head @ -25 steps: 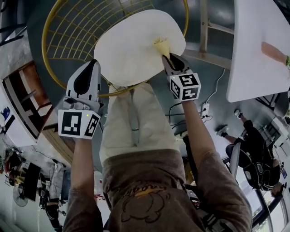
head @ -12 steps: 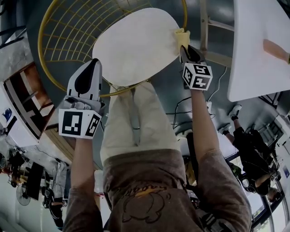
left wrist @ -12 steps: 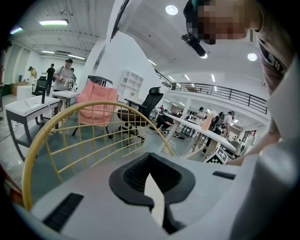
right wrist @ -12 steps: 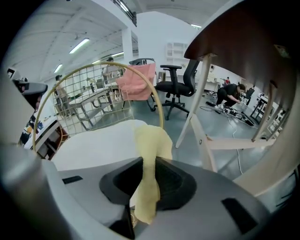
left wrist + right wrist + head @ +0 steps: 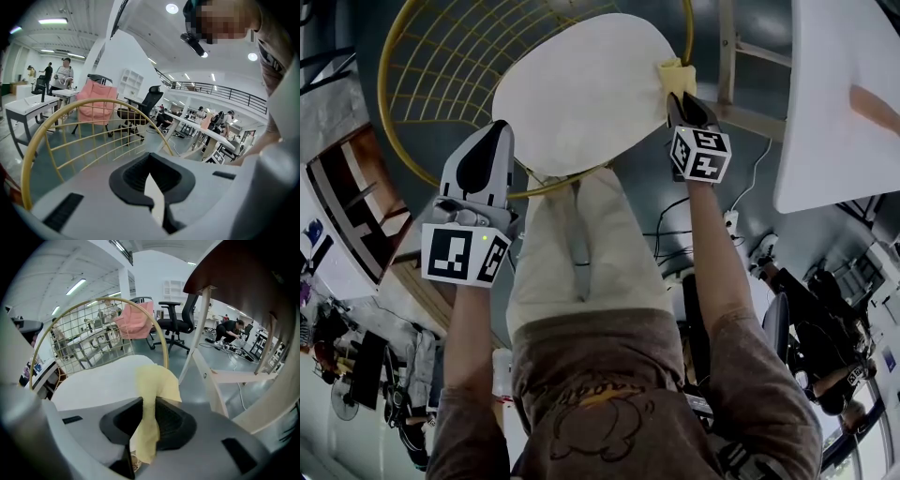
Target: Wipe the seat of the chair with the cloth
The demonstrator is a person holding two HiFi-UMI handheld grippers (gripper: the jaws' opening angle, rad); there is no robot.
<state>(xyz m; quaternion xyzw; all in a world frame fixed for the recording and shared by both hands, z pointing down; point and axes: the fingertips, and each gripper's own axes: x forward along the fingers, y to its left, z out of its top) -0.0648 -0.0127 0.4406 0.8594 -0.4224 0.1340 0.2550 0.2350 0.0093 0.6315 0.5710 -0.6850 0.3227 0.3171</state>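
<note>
Two grippers: my right gripper clamps the pale yellow cloth at the white oval chair seat's right edge; left gripper jaws together, empty.

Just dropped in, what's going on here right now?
A person holding a gripper in each hand is working on a chair's white seat. The right gripper is shut on a yellow cloth, which sits at the seat's right edge. The left gripper is shut with nothing in it, held by the seat's near left edge, away from the cloth.
</note>
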